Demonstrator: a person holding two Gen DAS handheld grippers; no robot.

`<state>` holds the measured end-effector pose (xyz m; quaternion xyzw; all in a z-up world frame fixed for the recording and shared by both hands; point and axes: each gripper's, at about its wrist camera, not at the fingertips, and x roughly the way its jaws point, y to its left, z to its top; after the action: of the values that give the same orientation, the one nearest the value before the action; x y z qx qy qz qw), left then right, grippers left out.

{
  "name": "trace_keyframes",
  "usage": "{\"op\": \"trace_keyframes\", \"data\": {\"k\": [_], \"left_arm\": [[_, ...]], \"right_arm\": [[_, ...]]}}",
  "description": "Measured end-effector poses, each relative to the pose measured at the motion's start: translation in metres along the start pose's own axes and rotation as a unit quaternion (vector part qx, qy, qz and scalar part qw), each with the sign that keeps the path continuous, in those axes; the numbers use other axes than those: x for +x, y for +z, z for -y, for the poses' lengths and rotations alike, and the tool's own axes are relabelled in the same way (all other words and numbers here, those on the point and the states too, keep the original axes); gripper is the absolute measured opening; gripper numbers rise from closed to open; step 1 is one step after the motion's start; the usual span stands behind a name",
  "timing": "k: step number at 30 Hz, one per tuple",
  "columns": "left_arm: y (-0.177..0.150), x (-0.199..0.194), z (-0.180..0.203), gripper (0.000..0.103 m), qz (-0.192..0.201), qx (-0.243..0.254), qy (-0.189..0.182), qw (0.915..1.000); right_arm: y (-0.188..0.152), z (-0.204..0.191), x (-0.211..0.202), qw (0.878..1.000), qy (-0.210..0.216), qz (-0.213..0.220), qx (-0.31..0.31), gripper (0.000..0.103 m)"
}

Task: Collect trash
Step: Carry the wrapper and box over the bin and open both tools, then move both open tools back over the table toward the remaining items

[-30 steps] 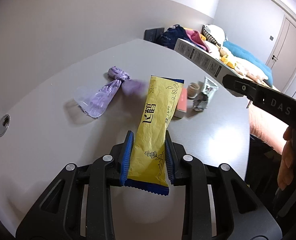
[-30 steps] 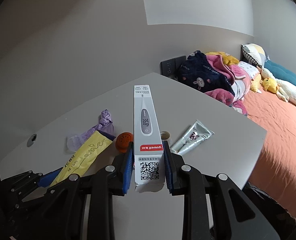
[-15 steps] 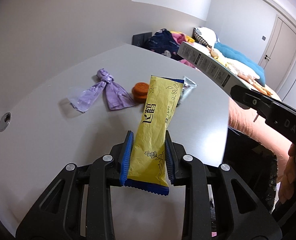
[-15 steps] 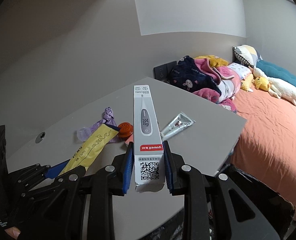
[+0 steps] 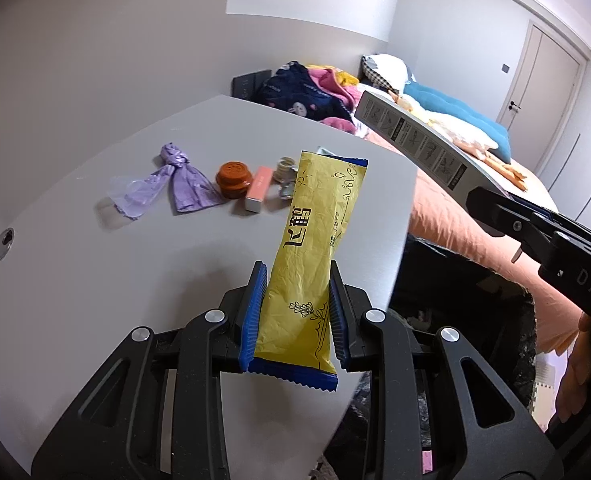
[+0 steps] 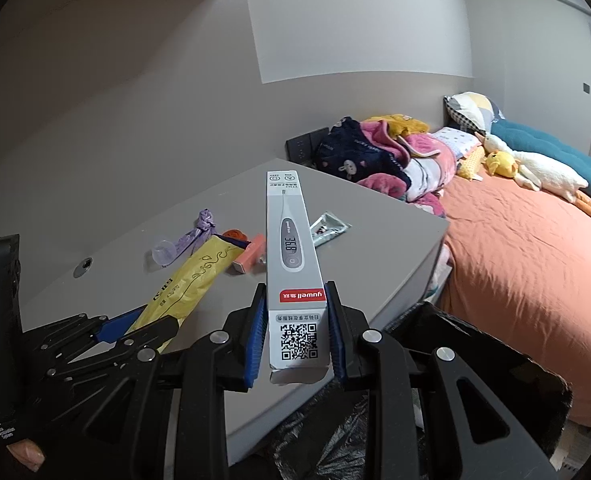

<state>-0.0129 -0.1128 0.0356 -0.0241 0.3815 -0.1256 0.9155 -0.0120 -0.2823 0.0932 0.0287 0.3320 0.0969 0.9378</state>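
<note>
Left gripper [image 5: 295, 312]: its two blue-padded fingers [image 5: 251, 320] pinch the lower part of a yellow snack wrapper [image 5: 315, 240]; the pads press the wrapper's two long edges.
Yellow snack wrapper: held lengthwise along the fingers, its blue serrated bottom edge hanging just behind the pads, most of its length sticking out forward and leaning a little to the right, above the grey table [image 5: 95, 280] near the table's right edge. In the right wrist view it shows at the left, [image 6: 191, 280], in the same grasp.
Right gripper [image 6: 295, 328]: blue-padded fingers [image 6: 335, 328] clamped on a white thermometer box [image 6: 291, 248] at its QR-code end; the pads bear on the box's two narrow sides.
Thermometer box: points straight out ahead between the fingers, printed face up, with a picture of a thermometer reading 36.8 and a red brand band just ahead of the pads. The near flap looks open and hangs below. In the left wrist view the box crosses the upper right, [image 5: 415, 140].
Black bag [image 6: 475, 380]: its dark opening lies below and to the right of the right gripper, beside the table's corner.
Left on the table: a knotted purple plastic bag [image 5: 175, 184], an orange round cap [image 5: 233, 174], a small pink box [image 5: 259, 188] just beside the cap, a small round container [image 5: 284, 165], and a silver crumpled tube [image 6: 327, 228], all well ahead of both grippers.
Background: a bed with an orange sheet [image 6: 535, 260].
</note>
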Motion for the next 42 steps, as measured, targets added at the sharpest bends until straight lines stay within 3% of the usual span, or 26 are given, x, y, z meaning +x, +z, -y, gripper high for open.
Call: {"op": "trace_keyframes", "data": {"k": [20, 21, 23, 27, 29, 30, 31, 33, 42], "left_arm": [[-0.012, -0.002, 0.071, 0.029, -0.013, 0.055, -0.056, 0.9969], [-0.013, 0.0, 0.078, 0.029, -0.016, 0.061, -0.061, 0.9961], [-0.014, 0.003, 0.086, 0.029, -0.021, 0.067, -0.068, 0.9952], [-0.016, 0.014, 0.103, 0.03, -0.034, 0.079, -0.079, 0.9932], [-0.015, 0.019, 0.109, 0.041, -0.04, 0.087, -0.079, 0.9923], [-0.014, 0.022, 0.112, 0.075, -0.042, 0.085, -0.073, 0.9928], [-0.014, 0.021, 0.112, 0.095, -0.037, 0.079, -0.072, 0.9935], [-0.014, 0.018, 0.113, 0.095, -0.023, 0.073, -0.082, 0.9937], [-0.014, 0.019, 0.118, 0.095, -0.026, 0.083, -0.081, 0.9929]], "right_arm": [[-0.032, 0.06, -0.054, 0.998, -0.049, 0.02, 0.045, 0.028], [-0.033, 0.064, -0.057, 0.997, -0.052, 0.022, 0.049, 0.027], [-0.036, 0.073, -0.062, 0.996, -0.06, 0.024, 0.057, 0.011], [-0.04, 0.091, -0.07, 0.994, -0.071, 0.027, 0.073, 0.008], [-0.041, 0.099, -0.074, 0.993, -0.092, 0.029, 0.074, 0.008], [-0.042, 0.103, -0.076, 0.992, -0.1, 0.029, 0.076, 0.008], [-0.043, 0.106, -0.077, 0.991, -0.103, 0.029, 0.079, 0.009], [-0.044, 0.114, -0.08, 0.99, -0.1, 0.03, 0.09, 0.009], [-0.045, 0.122, -0.08, 0.99, -0.099, 0.031, 0.095, 0.009]]}}
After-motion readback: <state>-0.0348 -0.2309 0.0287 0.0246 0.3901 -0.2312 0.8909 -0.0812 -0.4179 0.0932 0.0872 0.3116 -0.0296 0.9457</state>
